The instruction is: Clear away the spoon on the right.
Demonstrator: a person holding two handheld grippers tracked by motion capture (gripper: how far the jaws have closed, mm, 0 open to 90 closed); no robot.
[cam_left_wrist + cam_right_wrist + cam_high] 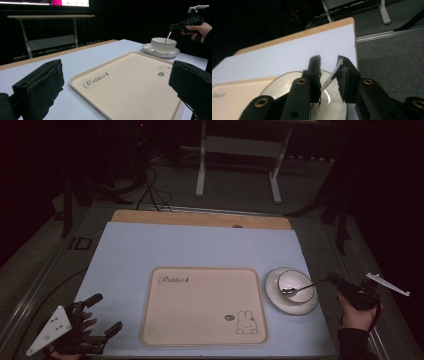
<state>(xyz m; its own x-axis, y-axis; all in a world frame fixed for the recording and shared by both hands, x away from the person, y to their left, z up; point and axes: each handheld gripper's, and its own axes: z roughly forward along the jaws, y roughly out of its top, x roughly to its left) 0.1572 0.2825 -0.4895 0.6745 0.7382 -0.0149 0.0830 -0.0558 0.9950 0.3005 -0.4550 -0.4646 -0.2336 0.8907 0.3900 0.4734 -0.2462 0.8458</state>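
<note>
We have the right claw [334, 280] nearly clenched around the spoon [300, 288] handle, which slants from the bowl [295, 285] toward it; our left claw [102, 312] sits released beyond the tray [202, 305].

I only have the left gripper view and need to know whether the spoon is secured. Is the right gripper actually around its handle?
Observer: Yes. In the right gripper view the spoon handle stands between the jaws of the right gripper, slanting across the gap.
Operator: Do both pads press on it?
Observer: It lies against the pad at the right of that view. I cannot tell whether it touches the other side.
Operator: Where is my left gripper?
Observer: The high view shows the left gripper open over the near left corner of the table, apart from the tray.
</note>
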